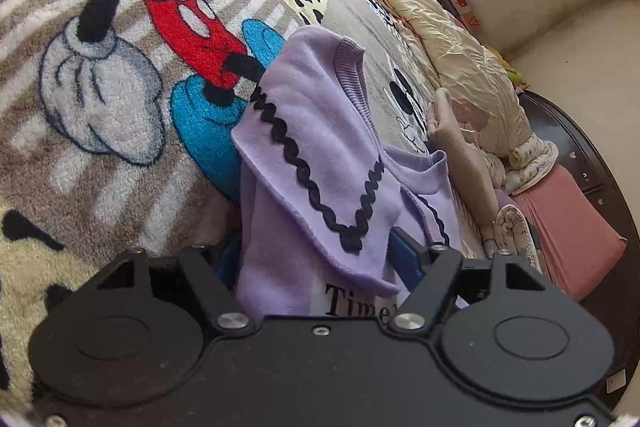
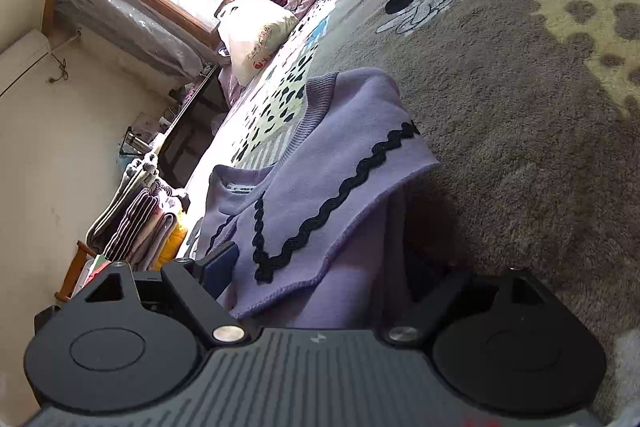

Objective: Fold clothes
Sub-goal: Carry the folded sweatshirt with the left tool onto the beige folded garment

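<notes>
Both grippers, left [image 1: 320,267] and right [image 2: 316,279], hold the lilac sweatshirt [image 1: 320,147] bunched between their jaws, its collar pointing away over the blanket [image 1: 120,107]; whether the jaws clamp it, I cannot tell.

both grippers [image 1: 320,259] [image 2: 316,267] tilted down — jaws parted.

My left gripper [image 1: 320,259] fingertips vanish under the purple top [image 1: 320,163]; its printed word at 6 o'clock is cut off by my housing.
</notes>
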The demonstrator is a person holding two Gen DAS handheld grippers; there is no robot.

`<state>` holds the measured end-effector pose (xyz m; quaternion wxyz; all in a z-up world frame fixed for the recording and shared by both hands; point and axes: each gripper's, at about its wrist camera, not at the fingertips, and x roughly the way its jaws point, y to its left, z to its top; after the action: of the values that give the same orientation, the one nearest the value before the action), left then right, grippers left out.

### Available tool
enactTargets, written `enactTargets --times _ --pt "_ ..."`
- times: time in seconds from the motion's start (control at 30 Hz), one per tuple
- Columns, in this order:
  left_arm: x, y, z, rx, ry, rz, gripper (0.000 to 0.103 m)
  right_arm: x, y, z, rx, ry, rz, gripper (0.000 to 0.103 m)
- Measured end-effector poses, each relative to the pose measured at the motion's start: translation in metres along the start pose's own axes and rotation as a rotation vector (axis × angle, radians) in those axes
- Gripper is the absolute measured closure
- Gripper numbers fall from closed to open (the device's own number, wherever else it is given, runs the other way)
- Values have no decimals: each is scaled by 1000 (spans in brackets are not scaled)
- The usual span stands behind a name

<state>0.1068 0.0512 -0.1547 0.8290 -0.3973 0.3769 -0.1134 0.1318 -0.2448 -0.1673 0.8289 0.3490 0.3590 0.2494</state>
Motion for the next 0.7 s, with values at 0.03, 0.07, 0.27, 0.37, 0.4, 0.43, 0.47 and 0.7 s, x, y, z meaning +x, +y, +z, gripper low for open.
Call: enactTargets --times 0.03,0.07,0.27,0.37,0.4,0.43,0.47,0.7 --pt "-1 1 0 -21 8 -16 51 0 -1 -1 11 -2 14 26" --pt "-2 -1 0 -18 16 -21 53 -1 -4 -2 28 -2 31 33" --pt "0 -37 11 46 56 -80 57 -25 -2 -7 68 -38 115 42" --pt "8 -71 25 86 60 -145 57 -46 -2 6 77 -106 156 42" --pt "10 -83 30 100 59 -169 57 -52 -1 14 72 -128 166 42" --pt "13 -94 35 108 58 -195 57 -59 2 22 64 -152 174 42" --pt "16 -104 39 110 59 -218 57 -66 4 33 50 -176 180 42" --pt "38 -178 57 207 82 -389 57 -128 24 95 -87 -379 172 42"
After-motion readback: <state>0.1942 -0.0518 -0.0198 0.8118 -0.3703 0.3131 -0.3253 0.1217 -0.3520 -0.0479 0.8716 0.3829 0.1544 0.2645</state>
